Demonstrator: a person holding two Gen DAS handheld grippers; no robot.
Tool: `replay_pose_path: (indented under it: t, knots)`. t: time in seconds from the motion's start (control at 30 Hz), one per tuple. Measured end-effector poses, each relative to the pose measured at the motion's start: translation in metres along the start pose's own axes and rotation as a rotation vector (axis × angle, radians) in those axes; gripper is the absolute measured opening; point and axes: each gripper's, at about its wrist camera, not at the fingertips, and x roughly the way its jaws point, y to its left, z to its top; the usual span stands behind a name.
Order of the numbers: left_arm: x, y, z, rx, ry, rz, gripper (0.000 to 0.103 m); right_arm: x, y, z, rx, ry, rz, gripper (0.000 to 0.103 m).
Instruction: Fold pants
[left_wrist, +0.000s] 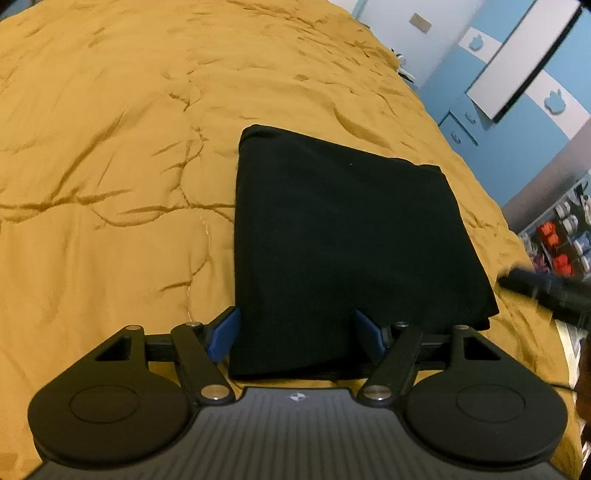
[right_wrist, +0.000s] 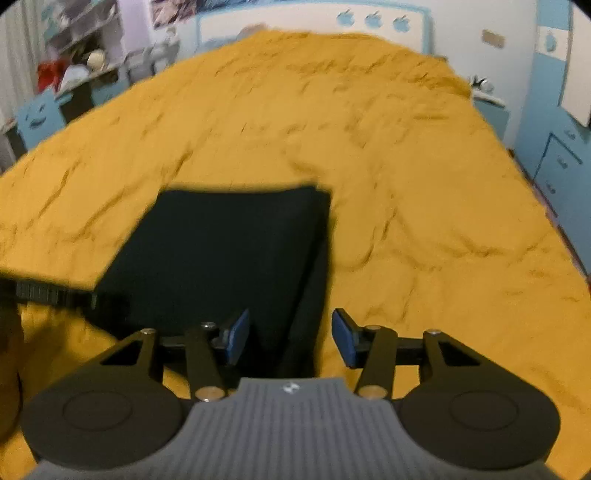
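Note:
The black pants (left_wrist: 340, 243) lie folded into a compact rectangle on the mustard-yellow bedspread (left_wrist: 110, 184). My left gripper (left_wrist: 295, 338) is open, its blue pads (left_wrist: 225, 338) straddling the near left part of the bundle, just above it. In the right wrist view the pants (right_wrist: 221, 251) lie ahead to the left. My right gripper (right_wrist: 290, 338) is open over the bundle's near right edge, holding nothing. The other gripper shows as a dark blur at each view's side (left_wrist: 546, 291) (right_wrist: 55, 293).
The wrinkled yellow bedspread (right_wrist: 406, 184) covers the whole bed. Blue and white cabinets (left_wrist: 517, 85) stand past the bed's right edge. Cluttered shelves (right_wrist: 74, 55) stand at the far left, and a blue-and-white headboard wall (right_wrist: 369, 18) lies beyond.

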Motion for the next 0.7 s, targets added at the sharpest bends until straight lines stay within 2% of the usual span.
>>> replay_pose_path:
  t: [0.03, 0.17, 0.33, 0.47, 0.57, 0.67, 0.7]
  knots:
    - [0.000, 0.000, 0.001, 0.007, 0.005, -0.003, 0.081, 0.003, -0.001, 0.008, 0.015, -0.019, 0.003, 0.054]
    - [-0.007, 0.002, 0.014, 0.028, -0.015, 0.011, 0.081, 0.029, -0.014, 0.039, 0.119, -0.040, 0.114, 0.055]
    - [-0.013, 0.009, 0.052, 0.057, -0.051, 0.017, 0.083, 0.078, -0.030, 0.060, 0.184, -0.012, 0.145, 0.054]
    - [0.009, 0.025, 0.085, 0.033, -0.037, -0.037, 0.083, 0.102, -0.037, 0.063, 0.257, -0.001, 0.184, 0.054]
    - [0.034, 0.041, 0.098, -0.047, 0.003, -0.062, 0.082, 0.119, -0.040, 0.065, 0.266, 0.015, 0.201, 0.052]
    - [0.046, 0.049, 0.105, -0.089, -0.007, -0.091, 0.082, 0.127, -0.036, 0.065, 0.241, 0.018, 0.220, 0.030]
    - [0.049, 0.051, 0.106, -0.097, -0.011, -0.098, 0.082, 0.128, -0.035, 0.065, 0.230, 0.017, 0.225, 0.016]
